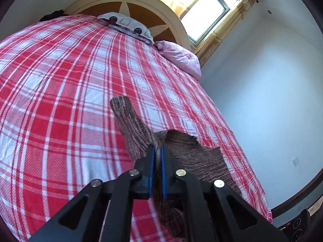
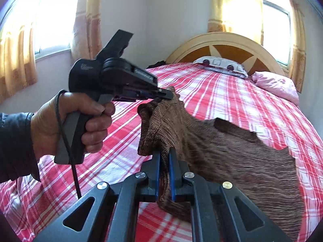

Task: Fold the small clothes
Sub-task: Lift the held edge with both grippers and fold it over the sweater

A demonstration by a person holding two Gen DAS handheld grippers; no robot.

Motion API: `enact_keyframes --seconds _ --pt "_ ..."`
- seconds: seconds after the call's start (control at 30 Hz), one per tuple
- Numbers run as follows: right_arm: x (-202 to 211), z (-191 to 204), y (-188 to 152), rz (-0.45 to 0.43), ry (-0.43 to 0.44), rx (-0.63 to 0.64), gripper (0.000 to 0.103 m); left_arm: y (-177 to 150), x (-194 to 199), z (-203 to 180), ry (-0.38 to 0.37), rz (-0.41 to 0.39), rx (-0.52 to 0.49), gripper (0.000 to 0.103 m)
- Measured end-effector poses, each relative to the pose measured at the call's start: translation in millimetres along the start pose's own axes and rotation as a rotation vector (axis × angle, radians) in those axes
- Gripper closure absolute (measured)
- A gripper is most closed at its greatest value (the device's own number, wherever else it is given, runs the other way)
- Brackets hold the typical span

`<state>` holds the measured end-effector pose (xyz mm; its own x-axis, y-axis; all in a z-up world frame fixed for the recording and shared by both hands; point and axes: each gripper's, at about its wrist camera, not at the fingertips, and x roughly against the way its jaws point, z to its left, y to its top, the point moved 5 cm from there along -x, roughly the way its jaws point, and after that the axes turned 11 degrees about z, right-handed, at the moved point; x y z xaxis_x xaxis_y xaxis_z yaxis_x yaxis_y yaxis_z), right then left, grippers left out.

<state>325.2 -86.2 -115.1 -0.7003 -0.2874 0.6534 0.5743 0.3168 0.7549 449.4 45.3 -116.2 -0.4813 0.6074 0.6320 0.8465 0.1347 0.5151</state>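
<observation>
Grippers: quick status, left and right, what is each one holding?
Left gripper: closed on the brown knitted garment.
Right gripper: closed on the same garment, lifted above the bed.

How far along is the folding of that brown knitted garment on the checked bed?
Done: both grippers have a grip. The left gripper and the right gripper are each shut on the brown knitted garment. In hand: the pinched parts are lifted off the red checked bedspread, one sleeve sticking up. Left: no fold shows yet; it needs laying flat, folding and setting down.
</observation>
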Motion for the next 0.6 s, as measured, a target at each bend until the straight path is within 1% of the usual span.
enact_keyframes --seconds 0.33,0.6 --pt "31 -52 -6 -0.045 -0.019 -0.095 0.096 11 -16 -58 -0.032 -0.004 -0.066 0.097" --pt "52 -92 -26 -0.063 -0.031 -0.171 0.096 12 -44 -112 -0.064 0.032 -0.137 0.097"
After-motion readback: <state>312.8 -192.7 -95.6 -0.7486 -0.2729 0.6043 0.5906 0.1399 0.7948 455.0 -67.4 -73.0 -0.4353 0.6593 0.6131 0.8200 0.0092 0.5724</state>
